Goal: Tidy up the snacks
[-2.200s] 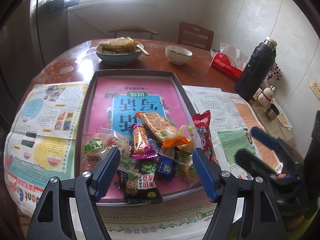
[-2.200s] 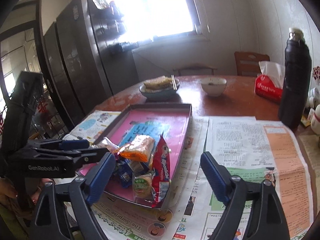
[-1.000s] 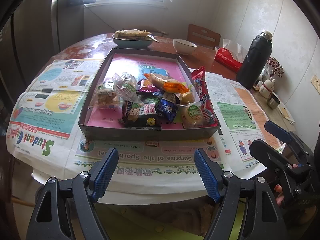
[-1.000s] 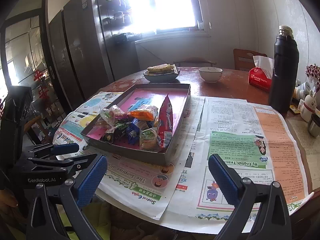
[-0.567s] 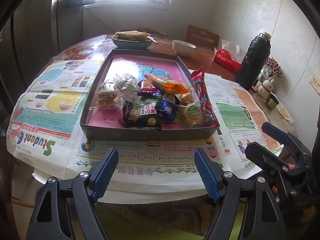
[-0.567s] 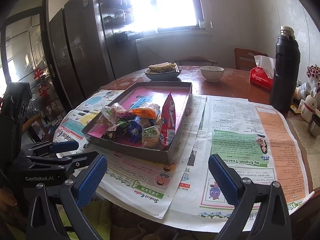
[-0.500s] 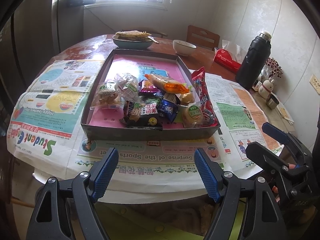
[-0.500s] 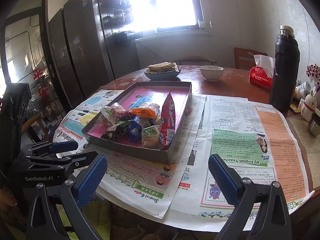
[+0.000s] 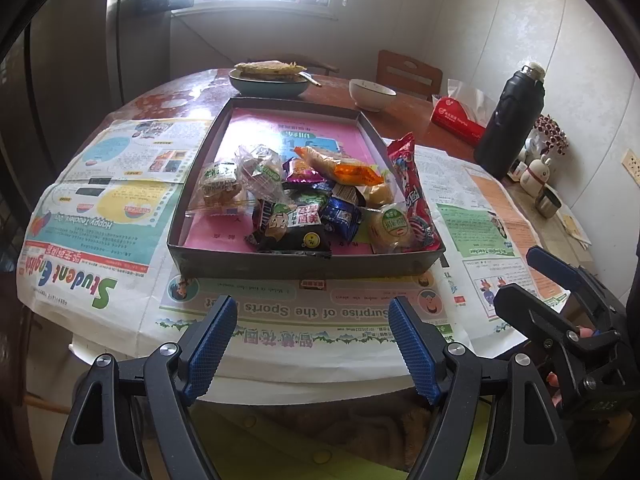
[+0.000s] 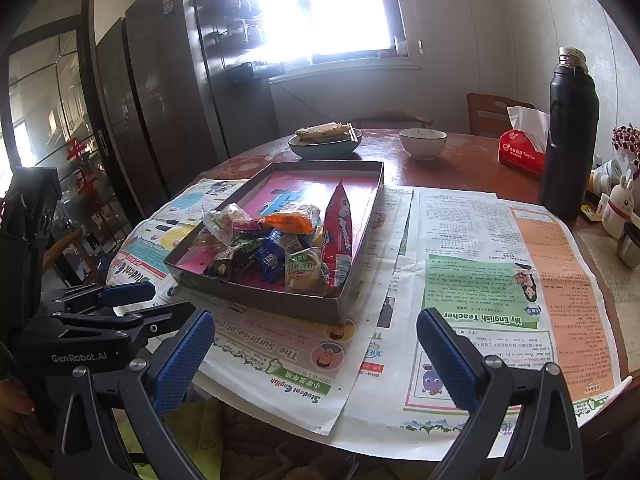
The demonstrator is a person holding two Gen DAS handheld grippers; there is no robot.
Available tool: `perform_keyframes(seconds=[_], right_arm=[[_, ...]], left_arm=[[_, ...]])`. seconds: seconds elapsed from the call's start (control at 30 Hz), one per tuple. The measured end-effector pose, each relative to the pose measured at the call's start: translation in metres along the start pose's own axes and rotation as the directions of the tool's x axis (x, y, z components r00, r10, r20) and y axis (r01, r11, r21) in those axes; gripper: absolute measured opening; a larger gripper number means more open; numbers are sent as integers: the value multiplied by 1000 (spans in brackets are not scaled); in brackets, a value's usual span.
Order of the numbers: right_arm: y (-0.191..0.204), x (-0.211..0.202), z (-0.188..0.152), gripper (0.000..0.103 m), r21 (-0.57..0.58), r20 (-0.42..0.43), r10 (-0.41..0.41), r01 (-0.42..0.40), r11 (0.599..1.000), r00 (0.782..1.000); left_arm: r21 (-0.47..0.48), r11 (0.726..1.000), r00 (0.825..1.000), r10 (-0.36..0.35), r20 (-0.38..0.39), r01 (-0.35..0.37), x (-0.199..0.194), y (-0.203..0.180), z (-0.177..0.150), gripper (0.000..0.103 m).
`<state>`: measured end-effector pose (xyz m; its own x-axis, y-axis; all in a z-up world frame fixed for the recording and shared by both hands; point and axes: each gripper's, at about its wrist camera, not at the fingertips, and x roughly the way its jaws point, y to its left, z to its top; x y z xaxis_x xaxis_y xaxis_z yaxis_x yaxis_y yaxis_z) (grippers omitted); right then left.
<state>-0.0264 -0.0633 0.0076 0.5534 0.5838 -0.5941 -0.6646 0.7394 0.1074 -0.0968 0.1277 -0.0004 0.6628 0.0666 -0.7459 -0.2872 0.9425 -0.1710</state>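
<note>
Daylight pours from the window (image 10: pixel 344 8) at 12 o'clock, blown out to white in both views. Glare streaks the bare table (image 9: pixel 168 96) and the box (image 9: pixel 308 266) lining. The fridge (image 10: pixel 160 92) at 10 o'clock sits dim. Fisheye bending curves walls and blackens the corners. Focus is sharp, no motion blur.
</note>
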Motion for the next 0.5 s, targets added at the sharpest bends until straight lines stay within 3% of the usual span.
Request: perform_keyframes(seconds=[0.5], right_arm=[[1,-1,-2,102,1,-1,-1,1,1000,1000]], left_arm=[[4,1000,1000,23,-6,-23,1,-3,-4,79]])
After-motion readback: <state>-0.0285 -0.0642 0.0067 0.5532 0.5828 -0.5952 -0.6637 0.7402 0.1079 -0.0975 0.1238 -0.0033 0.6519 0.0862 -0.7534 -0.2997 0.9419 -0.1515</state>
